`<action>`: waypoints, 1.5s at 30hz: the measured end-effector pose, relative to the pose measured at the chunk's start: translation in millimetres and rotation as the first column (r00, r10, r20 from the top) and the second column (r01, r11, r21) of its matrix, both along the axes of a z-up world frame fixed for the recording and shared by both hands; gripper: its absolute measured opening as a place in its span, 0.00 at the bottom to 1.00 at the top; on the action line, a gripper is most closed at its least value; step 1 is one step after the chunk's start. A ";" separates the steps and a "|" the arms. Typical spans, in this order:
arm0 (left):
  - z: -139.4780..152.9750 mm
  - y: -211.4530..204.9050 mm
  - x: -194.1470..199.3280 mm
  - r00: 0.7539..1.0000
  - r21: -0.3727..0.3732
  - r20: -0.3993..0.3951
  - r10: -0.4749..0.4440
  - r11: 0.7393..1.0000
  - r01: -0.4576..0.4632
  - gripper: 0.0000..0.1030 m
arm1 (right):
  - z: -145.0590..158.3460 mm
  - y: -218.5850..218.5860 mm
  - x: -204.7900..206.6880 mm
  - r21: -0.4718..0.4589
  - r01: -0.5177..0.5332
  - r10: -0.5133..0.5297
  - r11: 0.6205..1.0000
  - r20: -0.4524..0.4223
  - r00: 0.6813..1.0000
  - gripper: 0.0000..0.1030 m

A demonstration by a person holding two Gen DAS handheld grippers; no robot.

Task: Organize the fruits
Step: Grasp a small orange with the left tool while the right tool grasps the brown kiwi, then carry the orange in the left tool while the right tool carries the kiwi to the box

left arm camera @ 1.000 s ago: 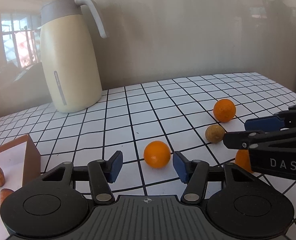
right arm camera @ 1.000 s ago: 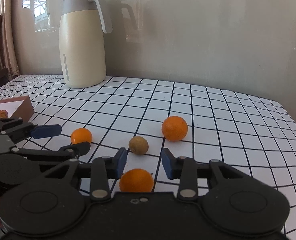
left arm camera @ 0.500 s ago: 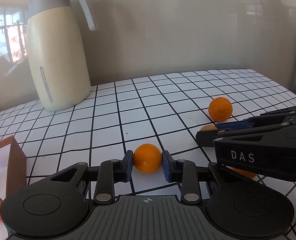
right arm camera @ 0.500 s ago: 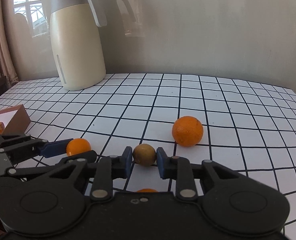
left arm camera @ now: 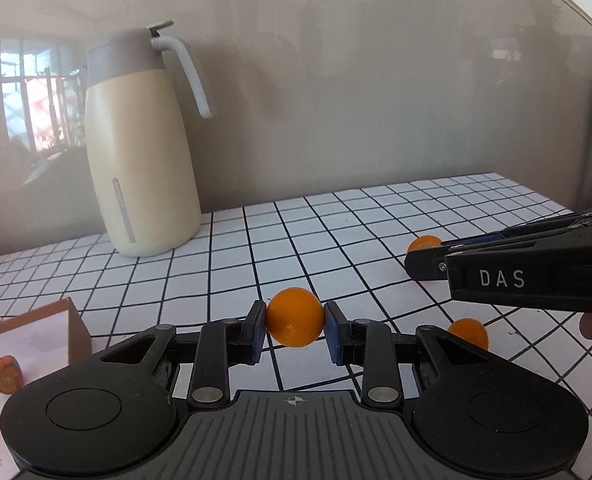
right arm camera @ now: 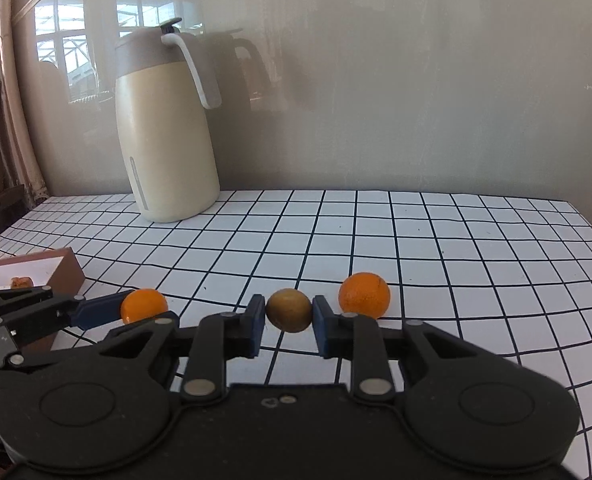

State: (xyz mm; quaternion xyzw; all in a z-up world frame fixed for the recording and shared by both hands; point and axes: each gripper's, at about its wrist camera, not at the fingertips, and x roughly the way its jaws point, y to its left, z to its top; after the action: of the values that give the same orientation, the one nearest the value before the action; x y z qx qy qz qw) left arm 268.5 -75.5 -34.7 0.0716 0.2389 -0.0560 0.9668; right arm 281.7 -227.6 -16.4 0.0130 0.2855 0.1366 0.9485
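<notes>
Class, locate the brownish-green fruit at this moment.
In the right wrist view, the brownish-green fruit sits low and central, pinched in the right claw, with an orange just to its right on the checked table.

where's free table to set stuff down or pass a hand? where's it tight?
Free: the broad stretch of table right of the jug, back to the wall and right edge. Tight: the near edge, where both grippers, the loose oranges and the box on the left crowd together.
</notes>
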 end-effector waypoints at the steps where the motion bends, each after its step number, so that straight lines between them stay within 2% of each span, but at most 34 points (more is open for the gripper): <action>1: 3.6 1.6 -6.2 1.000 0.000 0.008 -0.001 1.000 0.001 0.30 | 3.5 -1.0 -5.2 0.006 0.002 -0.002 1.000 0.009 1.000 0.16; 9: 24.3 26.0 -57.2 0.998 0.007 0.060 0.006 1.000 -0.007 0.30 | 21.7 6.3 -47.8 0.004 -0.001 0.001 1.000 0.059 0.998 0.16; 24: 41.8 98.7 -149.0 0.985 0.012 0.118 0.128 0.991 -0.131 0.30 | 44.5 64.7 -115.9 -0.004 -0.118 0.118 0.993 0.131 0.984 0.16; 31: 47.7 128.8 -174.9 0.970 -0.013 0.135 0.202 0.979 -0.202 0.30 | 43.5 99.4 -134.1 -0.031 -0.188 0.191 0.982 0.137 0.972 0.16; 45: 53.5 155.3 -200.2 0.951 -0.022 0.167 0.260 0.965 -0.260 0.30 | 50.3 143.0 -158.5 -0.037 -0.305 0.307 0.952 0.168 0.937 0.16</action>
State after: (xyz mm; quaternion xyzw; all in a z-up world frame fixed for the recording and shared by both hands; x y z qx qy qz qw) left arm 68.3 79.9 18.8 0.0439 0.1637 0.0781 0.9824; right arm 123.2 -84.7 33.9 -0.0483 0.2020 0.2816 0.9368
